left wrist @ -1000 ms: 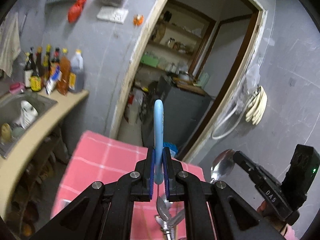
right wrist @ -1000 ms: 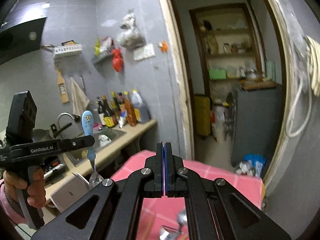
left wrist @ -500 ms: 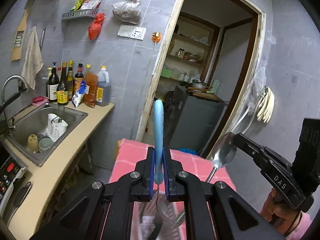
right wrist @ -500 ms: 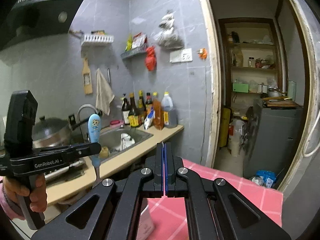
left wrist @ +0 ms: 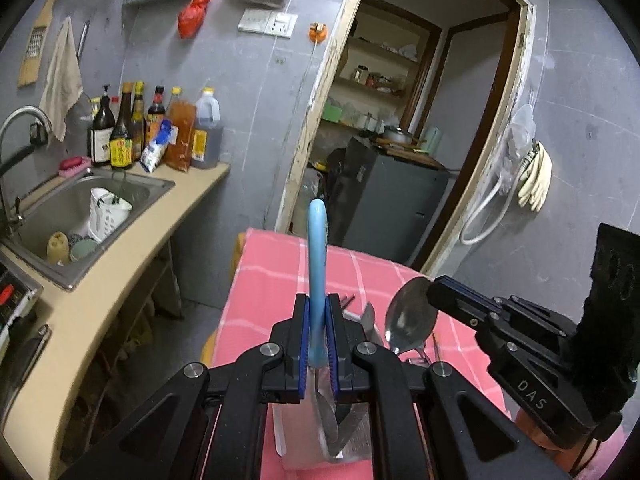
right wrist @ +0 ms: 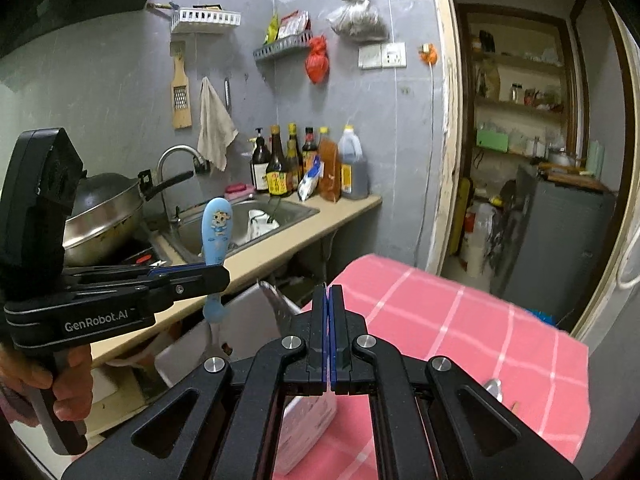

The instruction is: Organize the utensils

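My left gripper (left wrist: 317, 320) is shut on a blue-handled spoon (left wrist: 317, 248), handle up, bowl end down over a white holder (left wrist: 320, 436) that has a knife blade in it. In the right wrist view the same spoon (right wrist: 216, 236) shows a cartoon on its handle, held by the left gripper (right wrist: 208, 276). My right gripper (right wrist: 329, 300) is shut; in the left wrist view it (left wrist: 434, 290) grips a steel spoon (left wrist: 410, 316) by the handle, bowl up, just right of the holder.
A pink checked tablecloth (left wrist: 272, 280) covers the table. More utensils (left wrist: 372, 320) lie on it past the holder. A counter with a sink (left wrist: 68, 208), bottles (left wrist: 152, 132) and a wok (right wrist: 100, 208) runs along the left. A doorway (left wrist: 400, 140) is behind.
Both grippers have tilted down toward the table. The white holder and the utensils on the cloth have come into view below the left gripper. Each gripper has kept its spoon.
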`<state>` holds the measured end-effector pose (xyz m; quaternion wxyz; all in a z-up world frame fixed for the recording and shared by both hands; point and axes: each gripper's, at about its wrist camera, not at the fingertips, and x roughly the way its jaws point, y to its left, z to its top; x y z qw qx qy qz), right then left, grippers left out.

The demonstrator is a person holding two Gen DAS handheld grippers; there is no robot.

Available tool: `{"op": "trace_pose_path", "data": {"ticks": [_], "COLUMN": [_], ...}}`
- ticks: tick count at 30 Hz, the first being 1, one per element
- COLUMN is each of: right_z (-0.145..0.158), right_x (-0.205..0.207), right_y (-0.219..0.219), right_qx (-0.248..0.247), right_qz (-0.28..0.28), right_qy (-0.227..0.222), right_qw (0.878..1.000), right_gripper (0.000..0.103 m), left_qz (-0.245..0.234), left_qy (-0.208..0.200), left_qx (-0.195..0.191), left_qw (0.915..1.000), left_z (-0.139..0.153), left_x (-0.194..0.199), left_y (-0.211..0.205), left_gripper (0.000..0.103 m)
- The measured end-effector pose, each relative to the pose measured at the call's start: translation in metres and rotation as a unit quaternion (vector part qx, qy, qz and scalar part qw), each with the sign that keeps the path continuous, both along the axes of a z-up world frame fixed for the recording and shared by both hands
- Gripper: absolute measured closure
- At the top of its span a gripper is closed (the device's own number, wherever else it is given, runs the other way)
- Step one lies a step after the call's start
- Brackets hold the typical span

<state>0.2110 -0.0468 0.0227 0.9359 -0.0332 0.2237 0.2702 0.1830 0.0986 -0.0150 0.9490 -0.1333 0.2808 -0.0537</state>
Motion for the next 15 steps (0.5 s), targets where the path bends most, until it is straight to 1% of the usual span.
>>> {"op": "trace_pose_path", "data": {"ticks": [9,10,12,13,14,15], "right_z": [-0.021,-0.022,-0.022,-0.022,-0.022,-0.021], "right_x": [0.005,0.004,0.003,0.004,0.003,0.003], "right_y": [-0.005,-0.006,-0.01,-0.011,-0.014,-0.017], "right_qx": [0.028,0.032,0.037,0.039,0.044,0.048], "right_qz": [0.003,0.001,-0.002,-0.004,-0.007,-0.011], "right_qy": [0.053,0.056,0.057,0.059,0.061,0.062], "right_qw": [0.998,0.998,0.998,0.997,0.997,0.997], "right_gripper": [0.101,0.101,0.1,0.1,0.1,0.1], "left_qz": [-0.022,-0.024,-0.026,-0.026,-0.026,-0.025], "left_qy": [0.029,0.031,0.031,0.029,0.026,0.025], "left_qx": [-0.019,-0.021,-0.022,-0.022,-0.025,-0.027], "left_qw": [0.9992,0.999,0.9989,0.999,0.999,0.999], "left_z": [-0.007,-0.006,-0.006,-0.006,-0.004,-0.003], "left_x": [0.0,0.0,0.0,-0.001,-0.002,-0.004], "left_y": [0.006,0.006,0.005,0.005,0.006,0.006], "left_gripper": [0.094,0.093,0.089,0.084,0.076,0.072]}}
